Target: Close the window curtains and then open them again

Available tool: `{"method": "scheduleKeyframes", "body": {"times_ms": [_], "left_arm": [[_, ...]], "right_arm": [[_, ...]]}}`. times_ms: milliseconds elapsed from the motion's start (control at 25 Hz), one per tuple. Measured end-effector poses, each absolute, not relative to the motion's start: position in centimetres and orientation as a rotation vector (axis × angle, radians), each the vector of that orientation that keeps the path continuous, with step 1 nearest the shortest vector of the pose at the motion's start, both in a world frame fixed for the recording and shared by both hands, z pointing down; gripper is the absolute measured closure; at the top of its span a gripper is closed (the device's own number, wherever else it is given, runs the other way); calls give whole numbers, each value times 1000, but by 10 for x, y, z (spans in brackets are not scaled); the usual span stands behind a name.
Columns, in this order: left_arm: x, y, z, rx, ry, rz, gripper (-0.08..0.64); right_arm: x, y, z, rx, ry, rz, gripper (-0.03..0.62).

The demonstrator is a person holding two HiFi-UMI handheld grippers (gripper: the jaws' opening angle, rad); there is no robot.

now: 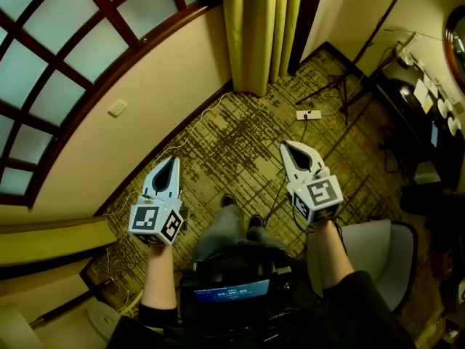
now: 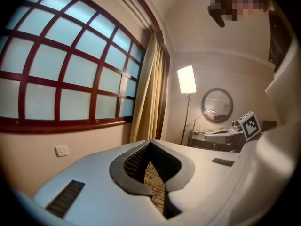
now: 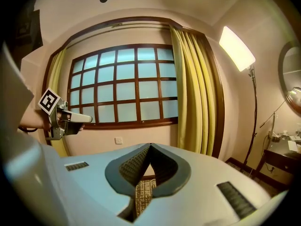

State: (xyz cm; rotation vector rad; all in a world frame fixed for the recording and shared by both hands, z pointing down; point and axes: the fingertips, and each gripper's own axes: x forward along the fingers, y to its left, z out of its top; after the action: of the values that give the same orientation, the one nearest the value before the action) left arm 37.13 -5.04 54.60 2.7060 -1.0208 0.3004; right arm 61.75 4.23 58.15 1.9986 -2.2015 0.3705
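The arched window [image 1: 51,57] with dark red bars stands uncovered. One yellow curtain [image 1: 258,31] hangs bunched at its right end, and it also shows in the left gripper view [image 2: 149,93] and the right gripper view [image 3: 195,88]. The other curtain [image 3: 55,76] is gathered at the left end [image 1: 51,242]. My left gripper [image 1: 171,160] is shut and empty, over the carpet near the wall. My right gripper [image 1: 288,145] is shut and empty too, about level with it and apart from both curtains. Each gripper appears in the other's view: the right one [image 2: 230,132] and the left one [image 3: 70,119].
A lit lamp on a stand [image 3: 237,48] and tripod legs [image 1: 349,78] stand right of the curtain. A power strip [image 1: 308,114] and cable lie on the patterned carpet. A dark desk [image 1: 421,100] under a round mirror [image 2: 217,105] and a grey chair [image 1: 381,249] are at the right.
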Motion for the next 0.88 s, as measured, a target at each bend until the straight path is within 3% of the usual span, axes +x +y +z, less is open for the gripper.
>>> {"method": "scheduleKeyframes", "body": {"times_ms": [240,880], "left_arm": [[399,-95,566,2725,-938,317,560],[479,-220,521,2862,-764,180,560]], "right_arm": [[630,9,595,2009,-2142,391,580],[677,-115,554,2086,-2062,283,580]]}}
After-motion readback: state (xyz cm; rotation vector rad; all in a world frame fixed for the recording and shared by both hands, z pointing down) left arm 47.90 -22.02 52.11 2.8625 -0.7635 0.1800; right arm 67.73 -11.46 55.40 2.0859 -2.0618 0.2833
